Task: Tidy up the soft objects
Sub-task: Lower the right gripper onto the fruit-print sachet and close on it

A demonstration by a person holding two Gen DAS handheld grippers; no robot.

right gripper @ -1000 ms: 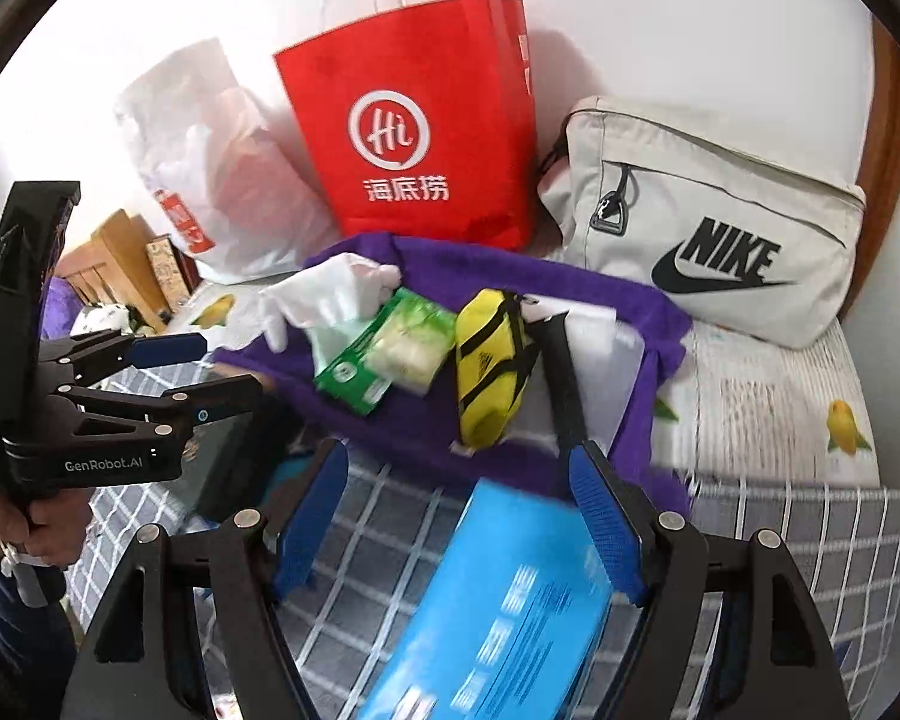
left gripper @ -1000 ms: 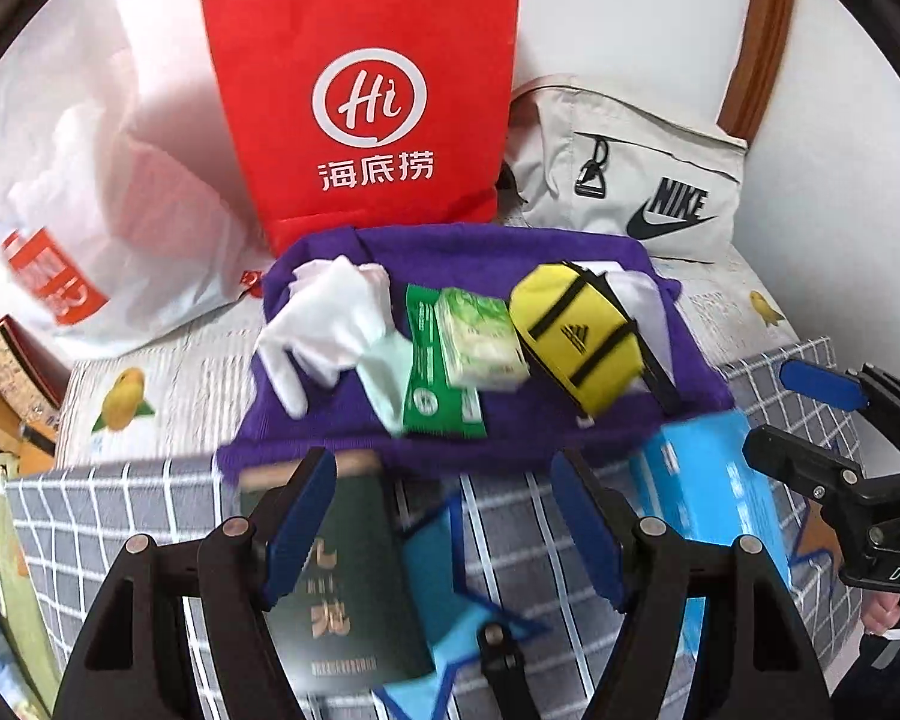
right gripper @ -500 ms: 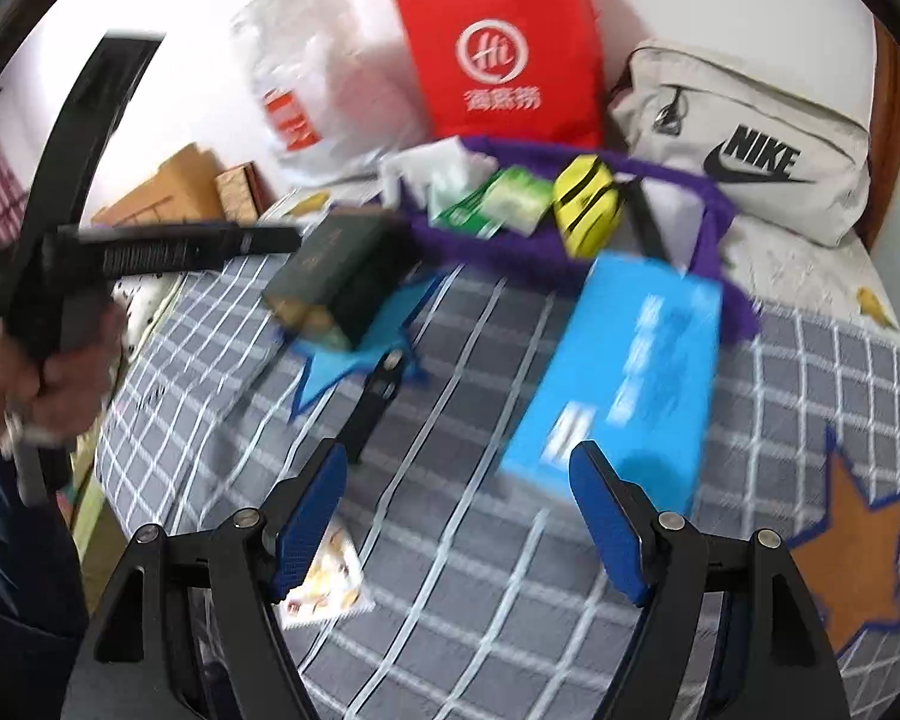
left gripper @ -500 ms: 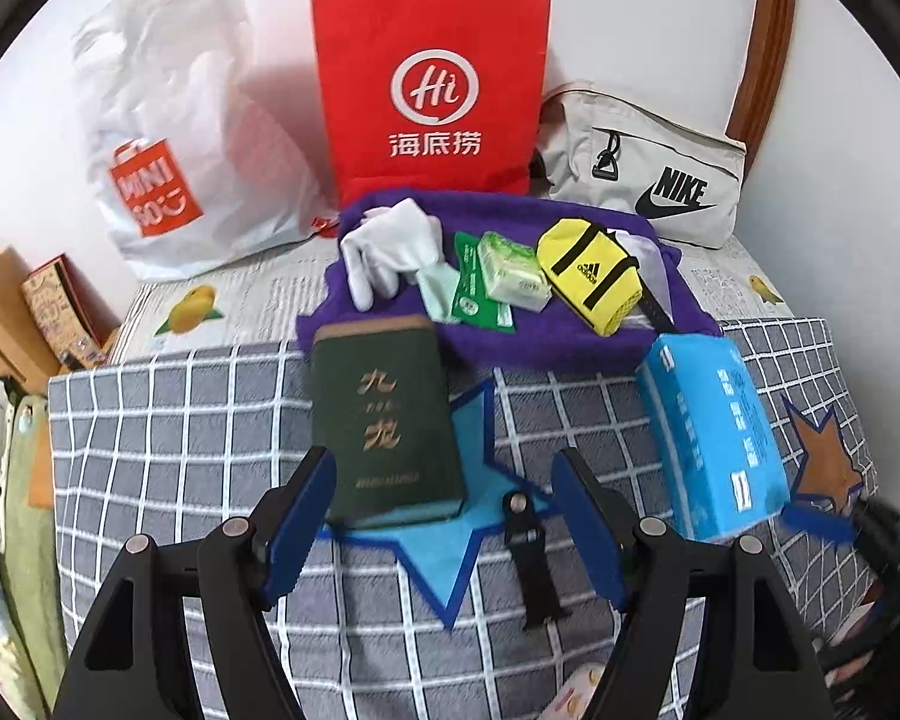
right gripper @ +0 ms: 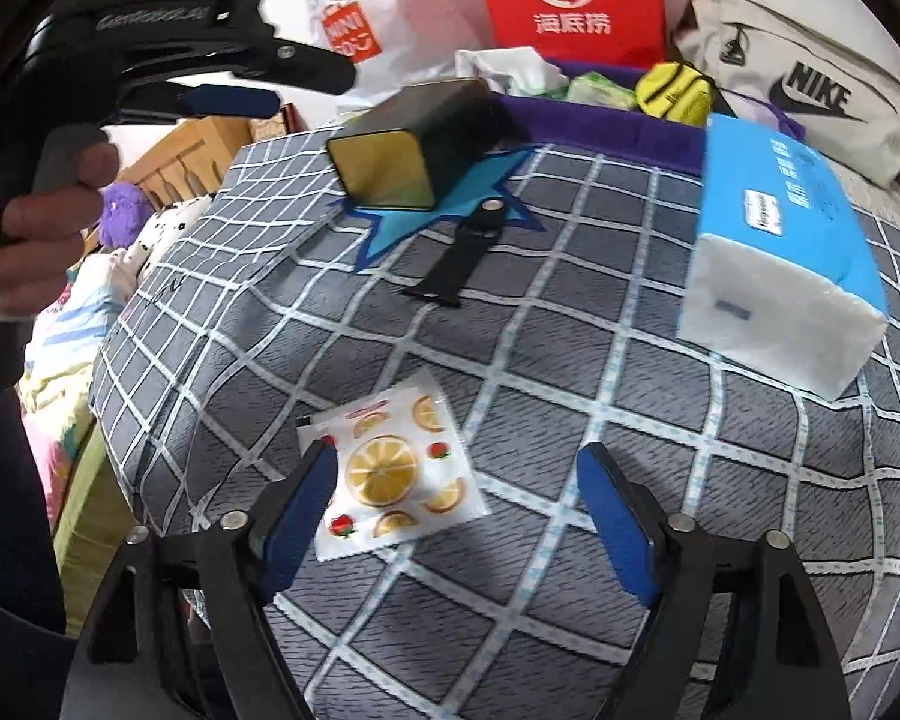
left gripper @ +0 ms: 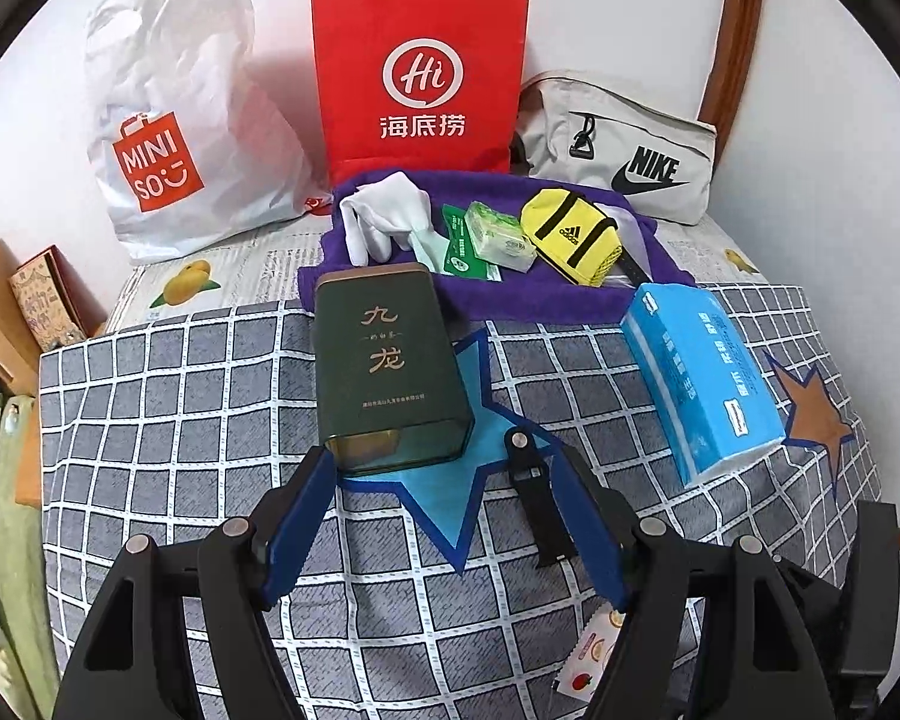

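right gripper (right gripper: 450, 498), jaws opening, hovers over fruit-print packet (right gripper: 396, 474).

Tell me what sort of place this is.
Probably a bedroom: a checked bedcover spread over a soft surface, a curved wooden headboard against the wall, shopping bags and clothes piled beside it.

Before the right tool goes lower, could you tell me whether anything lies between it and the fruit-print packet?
Nothing visible does: the right tool, jaws opening, hangs over the fruit-print packet, with only bare checked cover around it.
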